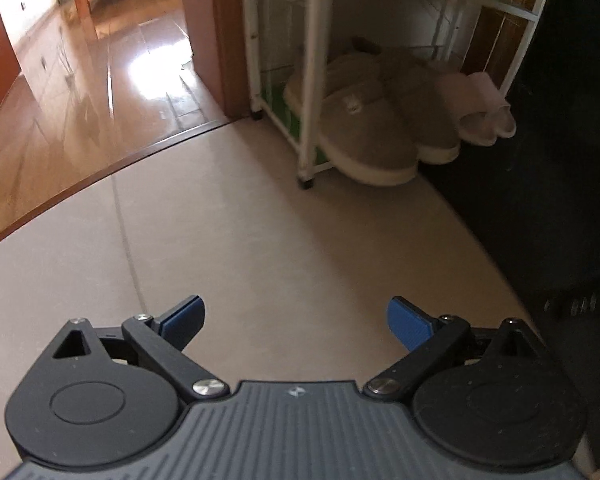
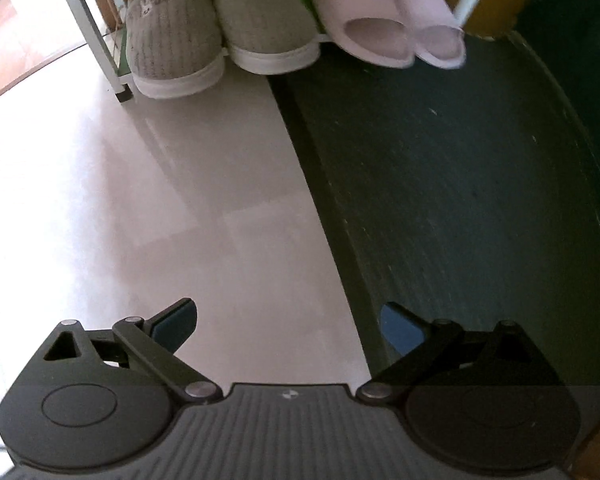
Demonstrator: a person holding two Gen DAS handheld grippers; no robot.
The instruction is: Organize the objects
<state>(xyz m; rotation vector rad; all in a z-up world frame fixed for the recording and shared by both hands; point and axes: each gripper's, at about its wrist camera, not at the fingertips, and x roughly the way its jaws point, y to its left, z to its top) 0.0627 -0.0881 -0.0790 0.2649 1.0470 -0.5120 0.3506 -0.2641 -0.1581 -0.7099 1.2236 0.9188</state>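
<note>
A pair of grey knitted slippers with white soles sits side by side on the bottom shelf of a white shoe rack, toes sticking out. A pair of pink slide sandals sits to their right. In the right wrist view the grey slippers and pink sandals lie at the top, with the rack's leg on the left. My left gripper is open and empty over the beige floor, well short of the rack. My right gripper is open and empty over the mat's edge.
A dark floor mat covers the floor on the right, in front of the sandals. Beige tile runs up to the rack. A doorway with a glossy wooden floor opens at the left. A brown door frame stands beside the rack.
</note>
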